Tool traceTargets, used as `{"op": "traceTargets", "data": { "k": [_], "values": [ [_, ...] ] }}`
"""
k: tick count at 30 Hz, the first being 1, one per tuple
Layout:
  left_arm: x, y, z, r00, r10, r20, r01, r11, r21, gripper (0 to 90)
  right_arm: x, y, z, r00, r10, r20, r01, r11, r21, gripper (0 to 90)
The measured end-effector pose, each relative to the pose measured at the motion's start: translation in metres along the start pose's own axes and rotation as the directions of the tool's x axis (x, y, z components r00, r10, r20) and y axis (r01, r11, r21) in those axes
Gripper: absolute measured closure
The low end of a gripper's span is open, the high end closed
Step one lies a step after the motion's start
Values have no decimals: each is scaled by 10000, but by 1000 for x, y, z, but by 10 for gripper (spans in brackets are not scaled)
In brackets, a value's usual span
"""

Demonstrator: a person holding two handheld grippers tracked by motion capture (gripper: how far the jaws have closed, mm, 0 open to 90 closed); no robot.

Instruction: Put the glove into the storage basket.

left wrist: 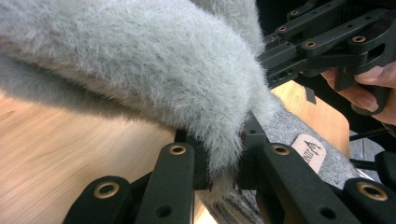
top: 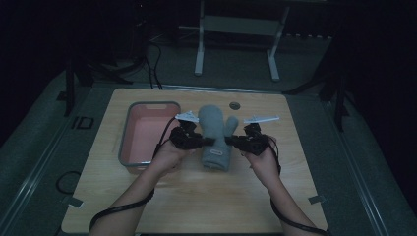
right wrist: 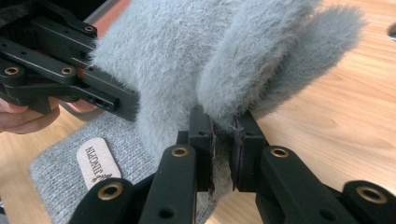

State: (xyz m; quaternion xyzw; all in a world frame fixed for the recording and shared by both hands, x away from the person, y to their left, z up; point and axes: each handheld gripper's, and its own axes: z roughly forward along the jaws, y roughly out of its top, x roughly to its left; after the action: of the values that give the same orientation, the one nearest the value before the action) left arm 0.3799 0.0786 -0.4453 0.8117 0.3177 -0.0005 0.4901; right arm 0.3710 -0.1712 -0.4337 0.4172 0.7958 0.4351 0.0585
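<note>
mitten (left wrist: 140, 70) top cut by frame edge, above left tool (left wrist: 224, 175) | label (left wrist: 308, 150) print too small | tool pad tips buried in fur

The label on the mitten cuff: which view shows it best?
The right gripper view: the label lies whole on the knit cuff, its lettering visible. The left gripper view shows it smaller and partly hidden. In the high view it is too small to make out.

The high view is dim and murky with black surroundings, while both gripper views are brighter and sharp.
</note>
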Motion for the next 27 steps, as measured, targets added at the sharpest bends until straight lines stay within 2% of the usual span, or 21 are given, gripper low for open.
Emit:
{"op": "traceTargets", "data": {
  "k": [1,4,5,6,15,16,17,19,20,21,23,24,27],
  "values": [
    [0,0,0,10000,0,0,0,10000,0,807,2,3,3,10000,-24,-49,24,10000,-4,810],
    [9,1,-18,9998,-23,-219,25,10000,89,806,11,12,11,9998,-146,-156,146,9999,15,810],
    [9,1,-18,9998,-23,-219,25,10000,89,806,11,12,11,9998,-146,-156,146,9999,15,810],
    [13,1,-28,9993,-55,-369,59,9999,109,806,17,19,18,9995,-239,-216,239,9997,21,810],
    [33,-6,-71,9965,-266,-790,258,9996,-111,805,48,49,45,9956,-798,-482,805,9967,119,809],
    [33,-6,-71,9965,-266,-790,258,9996,-111,805,52,52,48,9951,-835,-525,842,9964,120,809],
    [36,-7,-81,9955,-281,-906,271,9996,-122,806,55,55,51,9945,-869,-577,877,9961,122,809],
    [40,-8,-90,9940,-299,-1049,290,9995,-95,805,62,60,57,9931,-986,-641,996,9949,124,809],
    [40,-8,-90,9940,-299,-1049,290,9995,-95,805,66,63,61,9923,-1033,-679,1045,9944,140,809],
    [44,-10,-99,9928,-308,-1155,303,9995,-63,805,69,65,64,9918,-1061,-717,1074,9941,145,809],
    [46,-11,-103,9920,-315,-1223,311,9995,-55,805,75,70,71,9911,-1055,-810,1072,9941,173,809],
    [50,-12,-112,9899,-386,-1361,383,9993,-50,805,78,73,75,9908,-1047,-852,1064,9942,150,809],
    [55,-14,-121,9871,-470,-1529,480,9988,31,805,86,78,83,9904,-1031,-921,1050,9943,157,809]
  ]
}}
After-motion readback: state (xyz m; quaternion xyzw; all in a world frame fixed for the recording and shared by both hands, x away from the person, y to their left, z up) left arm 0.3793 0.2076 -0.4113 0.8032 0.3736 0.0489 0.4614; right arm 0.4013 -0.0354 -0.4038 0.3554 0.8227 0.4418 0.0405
